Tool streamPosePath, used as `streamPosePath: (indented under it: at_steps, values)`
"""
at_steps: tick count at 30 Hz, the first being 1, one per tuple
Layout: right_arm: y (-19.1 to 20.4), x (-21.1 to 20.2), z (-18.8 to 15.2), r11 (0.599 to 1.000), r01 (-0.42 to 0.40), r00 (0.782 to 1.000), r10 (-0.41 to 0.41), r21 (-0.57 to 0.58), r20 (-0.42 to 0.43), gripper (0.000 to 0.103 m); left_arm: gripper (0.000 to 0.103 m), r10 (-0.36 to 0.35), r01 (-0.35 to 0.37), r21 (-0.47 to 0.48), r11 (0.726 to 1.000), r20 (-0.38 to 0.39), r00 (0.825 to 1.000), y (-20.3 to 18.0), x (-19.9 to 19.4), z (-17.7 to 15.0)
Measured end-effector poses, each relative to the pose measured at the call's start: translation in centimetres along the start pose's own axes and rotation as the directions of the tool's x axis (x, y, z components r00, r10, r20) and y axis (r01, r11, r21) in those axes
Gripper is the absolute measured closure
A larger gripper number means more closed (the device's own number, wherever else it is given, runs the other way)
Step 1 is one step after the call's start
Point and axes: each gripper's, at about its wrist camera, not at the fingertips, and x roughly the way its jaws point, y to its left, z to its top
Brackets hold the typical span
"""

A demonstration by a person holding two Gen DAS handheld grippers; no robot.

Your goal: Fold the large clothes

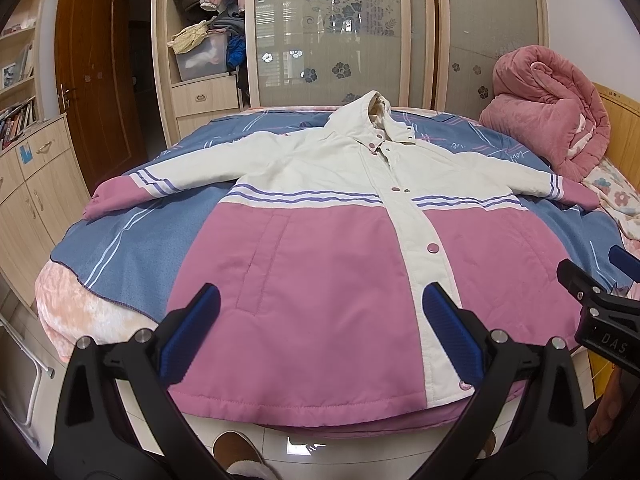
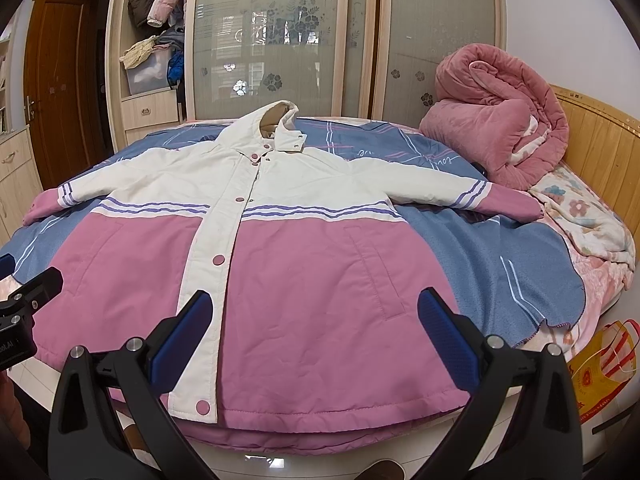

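Note:
A large hooded jacket (image 1: 320, 248), cream on top and pink below with purple stripes, lies flat and face up on the bed, snapped shut, sleeves spread to both sides. It also shows in the right wrist view (image 2: 304, 264). My left gripper (image 1: 320, 312) is open and empty, just above the jacket's hem on its left half. My right gripper (image 2: 314, 320) is open and empty above the hem on the right half. The right gripper's side shows at the edge of the left wrist view (image 1: 600, 304).
The bed (image 1: 132, 248) has a blue blanket under the jacket. A rolled pink quilt (image 2: 496, 108) sits at the bed's far right by the wooden headboard (image 2: 600, 136). A wardrobe (image 1: 328, 32) stands behind. Low cabinets (image 1: 36, 184) are at left. A yellow bag (image 2: 604, 364) is beside the bed.

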Motion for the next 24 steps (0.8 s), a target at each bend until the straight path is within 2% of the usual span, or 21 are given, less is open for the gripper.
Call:
streamPosePath:
  at_steps: [18, 22, 24]
  values:
    - [0.3, -0.1, -0.3, 1.0, -0.011, 1.0, 0.012, -0.012, 0.008, 0.001, 0.002, -0.007, 0.008, -0.016, 1.0, 0.013, 1.0, 0.6, -0.4, 0.4]
    - [0.1, -0.7, -0.1, 1.0, -0.017, 0.999, 0.018, -0.003, 0.033, 0.001, 0.002, -0.035, 0.037, -0.028, 0.999, 0.059, 0.998, 1.2, -2.2, 1.3]
    - [-0.3, -1.5, 0.1, 1.0, -0.021, 0.997, 0.02, 0.01, 0.071, 0.001, 0.002, -0.017, 0.02, -0.026, 0.999, 0.102, 0.995, 1.4, -3.2, 1.7]
